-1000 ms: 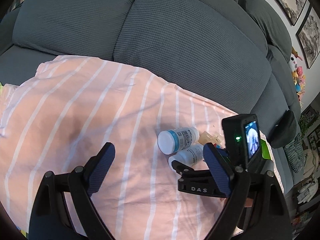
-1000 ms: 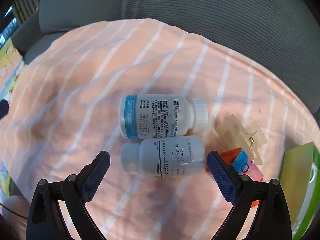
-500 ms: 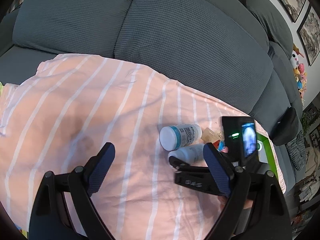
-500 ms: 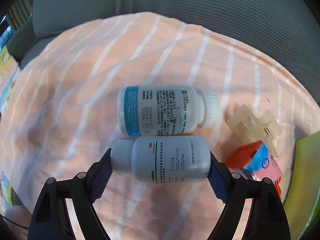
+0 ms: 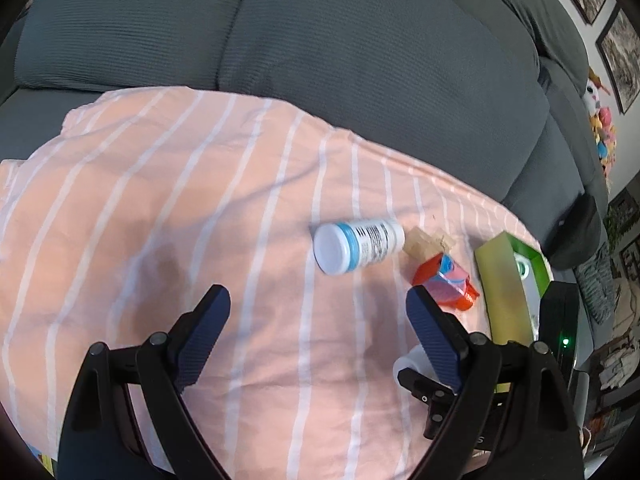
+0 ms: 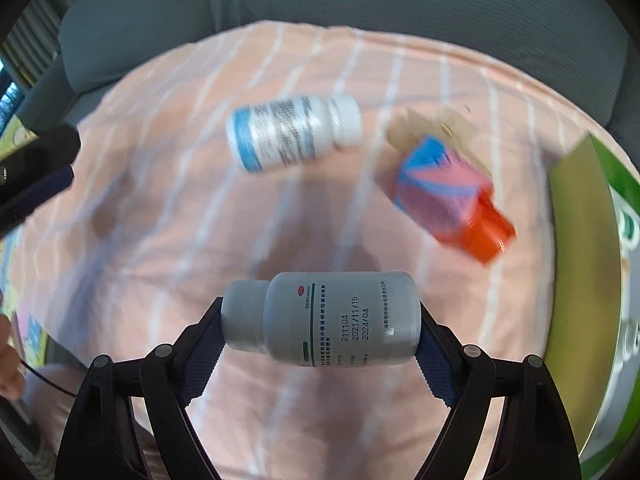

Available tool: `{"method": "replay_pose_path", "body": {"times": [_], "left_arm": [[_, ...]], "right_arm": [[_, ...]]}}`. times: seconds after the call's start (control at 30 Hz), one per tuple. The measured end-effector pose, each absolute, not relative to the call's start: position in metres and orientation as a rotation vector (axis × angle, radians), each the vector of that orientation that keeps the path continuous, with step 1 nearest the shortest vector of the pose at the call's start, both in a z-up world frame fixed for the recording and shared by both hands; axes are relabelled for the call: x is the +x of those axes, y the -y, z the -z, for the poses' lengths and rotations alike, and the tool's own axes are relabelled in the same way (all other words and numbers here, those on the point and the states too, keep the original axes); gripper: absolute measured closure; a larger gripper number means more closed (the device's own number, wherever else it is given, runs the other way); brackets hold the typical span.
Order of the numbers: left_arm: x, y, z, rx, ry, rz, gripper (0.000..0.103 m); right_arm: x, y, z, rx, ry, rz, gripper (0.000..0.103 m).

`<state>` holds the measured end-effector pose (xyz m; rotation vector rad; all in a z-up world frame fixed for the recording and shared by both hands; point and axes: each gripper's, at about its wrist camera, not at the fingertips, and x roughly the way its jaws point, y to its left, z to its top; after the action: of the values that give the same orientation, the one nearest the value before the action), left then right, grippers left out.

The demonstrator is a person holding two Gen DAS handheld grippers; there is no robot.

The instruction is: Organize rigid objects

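Our right hand-held gripper (image 6: 320,344) squeezes the white bottle (image 6: 328,320) sideways, up off the striped cloth (image 6: 160,240). Our left hand-held gripper (image 5: 316,316) stays wide apart, holding nothing

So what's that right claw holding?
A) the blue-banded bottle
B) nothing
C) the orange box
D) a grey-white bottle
D: the right gripper clamps the grey-white bottle end to end above the cloth, while the blue-banded bottle and orange box lie behind.
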<state>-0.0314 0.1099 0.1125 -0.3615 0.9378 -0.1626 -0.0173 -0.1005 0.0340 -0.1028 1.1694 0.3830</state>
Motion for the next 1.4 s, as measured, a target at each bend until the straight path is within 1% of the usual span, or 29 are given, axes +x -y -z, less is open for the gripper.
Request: {"method": "replay_pose_path", "body": {"times": [0.13,0.27,0.33,0.43,0.67,0.8,0.93,0.97,1.03,1.07,1.13,1.2,1.27,1.3,1.37,1.4], "left_arm": [[-0.028,-0.096,-0.106,-0.342,-0.965,0.182,0.014],[-0.027,-0.083,-0.100,-0.323,-0.995,0.194,0.014],[-0.027,-0.077,-0.097,-0.321,-1.013,0.209,0.014],[-0.027,-0.075,-0.092,-0.346,-1.032,0.244,0.014],[-0.031,-0.078,-0.088,-0.401,-1.058,0.268,0.014],[-0.034,-0.061,-0.082,-0.397,-1.100,0.328,0.014],[-0.039,-0.039,-0.075,-0.368,-1.136,0.379,0.014],[-0.040,-0.031,-0.071,-0.360,-1.152,0.399,0.016],[-0.043,-0.019,-0.066,-0.356,-1.173,0.436,0.016],[-0.044,-0.016,-0.064,-0.355,-1.180,0.446,0.017],[-0.045,-0.008,-0.060,-0.344,-1.193,0.455,0.020],[-0.046,0.000,-0.056,-0.330,-1.205,0.459,0.030],[-0.046,0.005,-0.050,-0.329,-1.224,0.461,0.037],[-0.044,0.007,-0.048,-0.335,-1.232,0.462,0.042],[-0.043,0.009,-0.044,-0.347,-1.245,0.456,0.053],[-0.042,0.009,-0.044,-0.348,-1.245,0.445,0.055]], "right_arm": [[-0.014,0.110,-0.025,-0.129,-1.190,-0.342,0.017],[-0.010,0.115,-0.024,-0.093,-1.209,-0.375,0.015],[-0.009,0.118,-0.029,-0.067,-1.201,-0.385,0.011],[-0.008,0.124,-0.035,-0.030,-1.195,-0.410,0.010],[-0.003,0.163,-0.051,0.140,-1.160,-0.426,0.010],[0.003,0.182,-0.054,0.313,-1.141,-0.435,0.010],[0.004,0.186,-0.050,0.378,-1.151,-0.428,0.010],[0.003,0.182,-0.048,0.381,-1.155,-0.428,0.011],[0.002,0.178,-0.045,0.383,-1.168,-0.428,0.020],[-0.001,0.181,-0.044,0.383,-1.174,-0.422,0.021],[-0.002,0.180,-0.039,0.375,-1.195,-0.404,0.022],[-0.001,0.177,-0.035,0.361,-1.214,-0.395,0.022],[-0.001,0.174,-0.033,0.359,-1.223,-0.398,0.023],[0.000,0.171,-0.032,0.354,-1.226,-0.400,0.023],[0.000,0.168,-0.031,0.340,-1.232,-0.399,0.026],[0.000,0.166,-0.030,0.330,-1.238,-0.400,0.028]]}}
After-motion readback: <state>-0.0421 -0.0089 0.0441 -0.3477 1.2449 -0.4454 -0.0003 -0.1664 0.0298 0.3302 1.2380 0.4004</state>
